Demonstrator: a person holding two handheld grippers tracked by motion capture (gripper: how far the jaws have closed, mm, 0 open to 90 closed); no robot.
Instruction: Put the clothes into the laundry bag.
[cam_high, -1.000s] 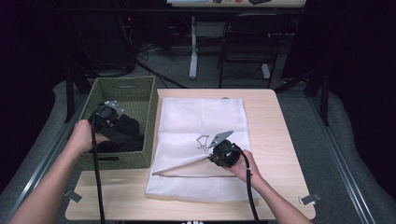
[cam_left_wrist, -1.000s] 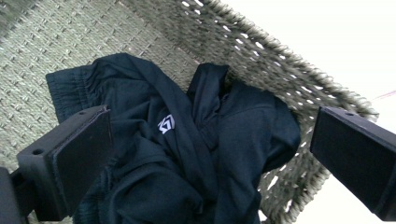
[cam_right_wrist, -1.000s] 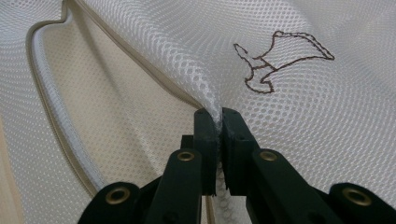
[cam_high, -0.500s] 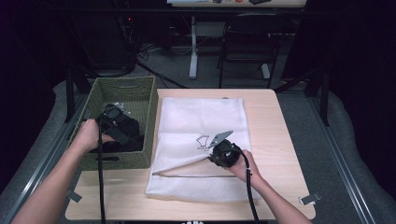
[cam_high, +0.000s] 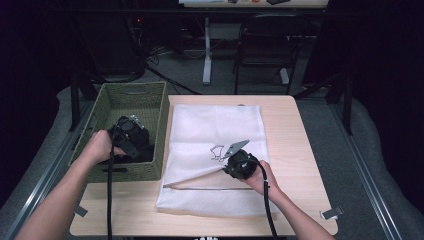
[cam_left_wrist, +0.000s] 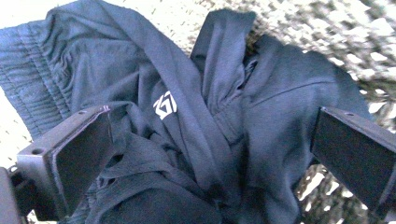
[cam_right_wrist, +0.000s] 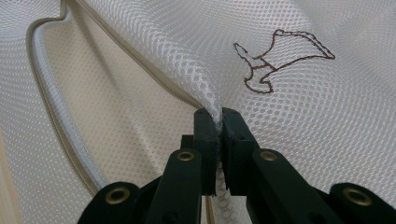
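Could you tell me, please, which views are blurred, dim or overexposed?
High view: dark room around the lit table. Left gripper view: garment fairly sharp, basket weave blurred and washed out at the top. Right gripper view: mesh bag evenly lit and sharp.

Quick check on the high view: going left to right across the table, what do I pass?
Green woven basket with the left tongs over the dark garment inside it → white mesh laundry bag → right tongs pinching the bag's upper layer → bare wooden table.
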